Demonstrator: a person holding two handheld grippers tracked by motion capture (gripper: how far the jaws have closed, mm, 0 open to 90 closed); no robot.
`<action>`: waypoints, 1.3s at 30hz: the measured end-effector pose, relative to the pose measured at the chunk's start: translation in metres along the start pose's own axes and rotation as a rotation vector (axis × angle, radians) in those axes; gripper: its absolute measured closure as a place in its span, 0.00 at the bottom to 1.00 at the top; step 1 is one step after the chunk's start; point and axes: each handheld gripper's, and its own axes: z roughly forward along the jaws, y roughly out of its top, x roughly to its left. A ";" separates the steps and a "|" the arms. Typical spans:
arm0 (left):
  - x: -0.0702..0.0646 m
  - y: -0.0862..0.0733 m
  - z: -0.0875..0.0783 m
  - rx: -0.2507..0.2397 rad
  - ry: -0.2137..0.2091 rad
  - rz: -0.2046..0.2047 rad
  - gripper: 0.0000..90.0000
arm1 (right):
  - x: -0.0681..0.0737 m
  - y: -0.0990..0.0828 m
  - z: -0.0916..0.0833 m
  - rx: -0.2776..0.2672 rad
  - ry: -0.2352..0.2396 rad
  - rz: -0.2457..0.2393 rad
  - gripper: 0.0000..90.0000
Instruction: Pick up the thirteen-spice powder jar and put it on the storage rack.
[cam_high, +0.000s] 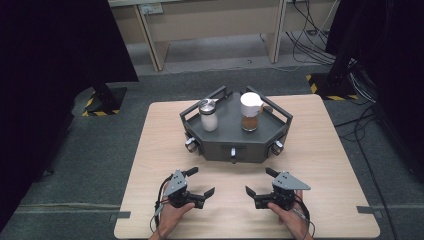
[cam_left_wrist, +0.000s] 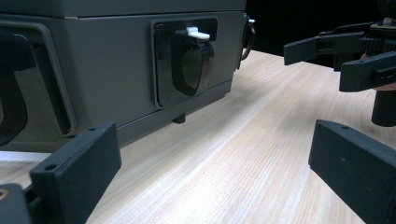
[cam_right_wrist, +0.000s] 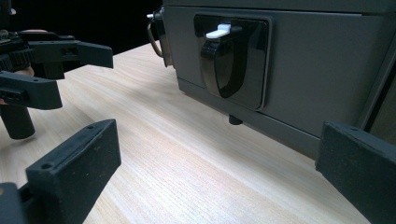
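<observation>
table (cam_high: 165, 150): pale matt wood grain | tray box (cam_high: 250, 150): matt grey | latch plate (cam_left_wrist: 184, 60): glossy black plastic

A light wooden table (cam_high: 160, 150) carries a dark grey, many-sided metal tray box (cam_high: 220, 132) at its middle, toward the far edge. On the box's top, a clear glass jar with a metal lid (cam_high: 208, 115) stands at the left and a white-lidded glass jar of brown powder (cam_high: 250, 112) at the right, well apart. Before the box, near the table's near edge, the left gripper (cam_high: 203, 182) lies at the left and the right gripper (cam_high: 258, 181) at the right, apart, their jaws pointing toward each other. A black hinged socket cover with a white tab (cam_left_wrist: 187, 60) sits in the box's near wall, between the grippers and beyond them.
</observation>
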 end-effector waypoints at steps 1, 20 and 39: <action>0.000 0.000 0.000 0.000 0.000 -0.001 0.02 | 0.000 0.000 0.000 0.001 0.000 0.001 0.00; 0.000 0.000 0.000 -0.001 -0.005 -0.001 0.02 | -0.001 -0.001 -0.001 -0.003 -0.007 0.009 0.00; 0.000 0.000 0.000 0.000 -0.007 0.000 0.02 | -0.002 -0.001 0.000 0.004 -0.003 0.012 0.00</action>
